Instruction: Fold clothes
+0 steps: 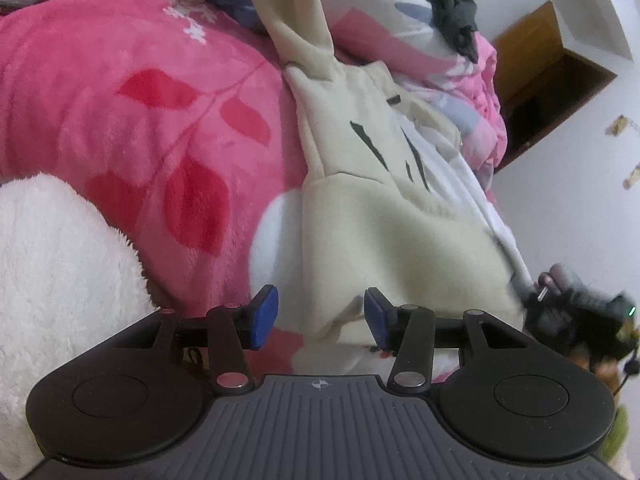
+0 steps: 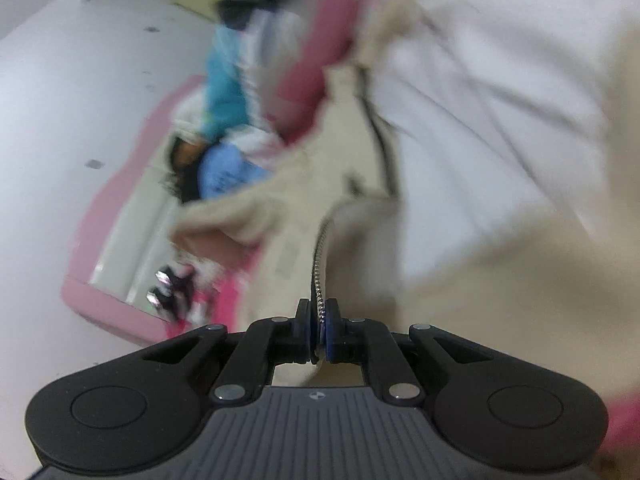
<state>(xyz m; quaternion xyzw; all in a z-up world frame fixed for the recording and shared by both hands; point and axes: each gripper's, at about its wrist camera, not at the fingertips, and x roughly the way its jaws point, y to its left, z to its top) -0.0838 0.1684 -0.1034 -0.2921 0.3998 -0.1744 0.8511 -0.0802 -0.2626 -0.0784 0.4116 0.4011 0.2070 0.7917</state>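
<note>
The left claw (image 1: 320,318) stands spread with the hem of the cream hoodie (image 1: 360,200) between its blue pads, untouched. The right claw (image 2: 320,328) is pressed together on the hoodie's zipper edge (image 2: 318,280). The hoodie lies across the pink blanket (image 1: 140,120) on the bed.

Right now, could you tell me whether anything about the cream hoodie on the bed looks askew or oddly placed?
Yes. The cream zip hoodie lies crooked on the pink floral blanket, one sleeve stretched away, the front open. The right gripper is shut on its zipper edge; the left gripper is open around the hem.
</note>
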